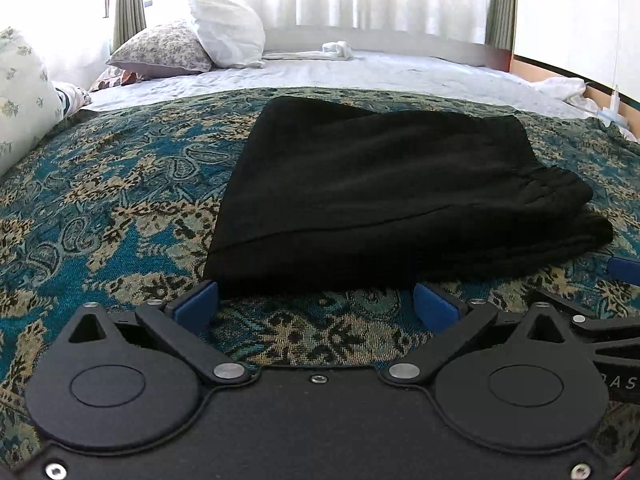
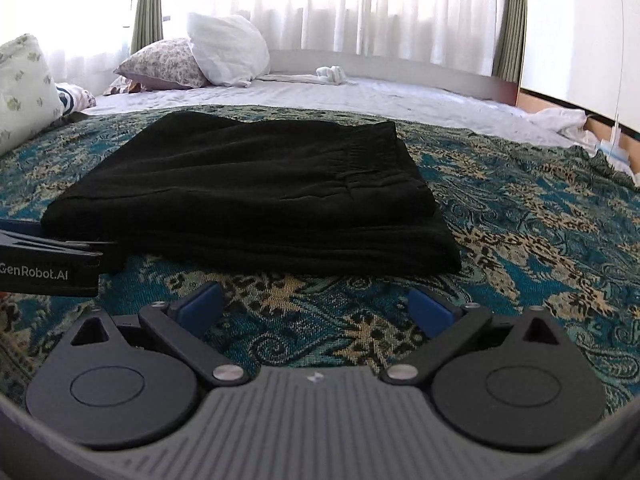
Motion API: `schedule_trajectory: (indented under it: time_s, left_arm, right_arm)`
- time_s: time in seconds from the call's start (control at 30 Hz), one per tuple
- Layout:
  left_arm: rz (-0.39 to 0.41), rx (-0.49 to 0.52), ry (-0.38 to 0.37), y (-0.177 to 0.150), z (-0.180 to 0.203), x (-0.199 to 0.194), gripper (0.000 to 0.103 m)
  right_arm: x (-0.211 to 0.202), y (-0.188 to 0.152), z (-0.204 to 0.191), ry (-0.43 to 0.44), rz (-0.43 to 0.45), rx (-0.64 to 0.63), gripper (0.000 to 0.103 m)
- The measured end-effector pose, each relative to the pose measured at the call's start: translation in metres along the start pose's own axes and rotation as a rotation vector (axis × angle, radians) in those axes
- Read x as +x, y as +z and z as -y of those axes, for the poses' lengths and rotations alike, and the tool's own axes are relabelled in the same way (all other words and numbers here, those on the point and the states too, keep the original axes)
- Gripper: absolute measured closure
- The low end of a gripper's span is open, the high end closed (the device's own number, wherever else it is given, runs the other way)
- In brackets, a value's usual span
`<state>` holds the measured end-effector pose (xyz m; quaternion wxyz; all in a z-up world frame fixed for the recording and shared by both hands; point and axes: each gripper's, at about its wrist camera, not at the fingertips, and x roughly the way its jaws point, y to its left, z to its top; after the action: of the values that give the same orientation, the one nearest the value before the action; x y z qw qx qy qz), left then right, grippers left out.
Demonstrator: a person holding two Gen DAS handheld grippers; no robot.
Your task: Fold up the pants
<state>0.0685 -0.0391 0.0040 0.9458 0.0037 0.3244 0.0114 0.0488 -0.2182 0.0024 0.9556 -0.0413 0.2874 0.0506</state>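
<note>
Black pants [image 1: 392,196], folded into a thick stack, are seen on the patterned bedspread [image 1: 100,208], long axis crosswise. The left hand-held gripper [image 1: 316,306] is spread at their near hem, nothing pinched. The right hand-held gripper [image 2: 316,308] is spread too, set slightly back; left judged nearer.

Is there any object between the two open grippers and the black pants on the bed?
No. Only bare patterned bedspread lies between the right gripper and the black pants; the left gripper is already at their near edge.
</note>
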Motion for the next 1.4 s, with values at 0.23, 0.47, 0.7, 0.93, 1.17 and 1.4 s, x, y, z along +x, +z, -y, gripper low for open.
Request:
schedule_trajectory:
  time_s: [0.23,0.47,0.7,0.93,1.17,1.4]
  left_arm:
    - [0.017,0.003,0.004,-0.003,-0.0001,-0.0008,0.0]
    - [0.017,-0.004,0.004,-0.0032,0.0001,-0.0014,0.0]
    - [0.007,-0.009,0.011,-0.0018,0.0002,-0.0003,0.0]
    - [0.004,-0.018,0.028,-0.002,0.0024,-0.0002,0.0]
    - [0.004,-0.02,0.026,-0.0017,0.0014,0.0003,0.0]
    - [0.005,-0.018,0.025,-0.0019,0.0015,0.0002,0.0]
  right_arm:
    - [-0.0007,-0.0034,-0.0015,-0.003,0.01,-0.008,0.0]
    - [-0.0004,-0.0034,-0.0018,-0.001,0.01,-0.007,0.0]
    - [-0.0004,-0.0034,-0.0015,-0.001,0.011,-0.007,0.0]
    - [-0.0002,-0.0035,-0.0012,0.0,0.011,-0.006,0.0]
    - [-0.0002,-0.0037,-0.0015,0.0,0.011,-0.006,0.0]
    - [-0.0001,-0.0038,-0.0015,0.001,0.011,-0.005,0.0]
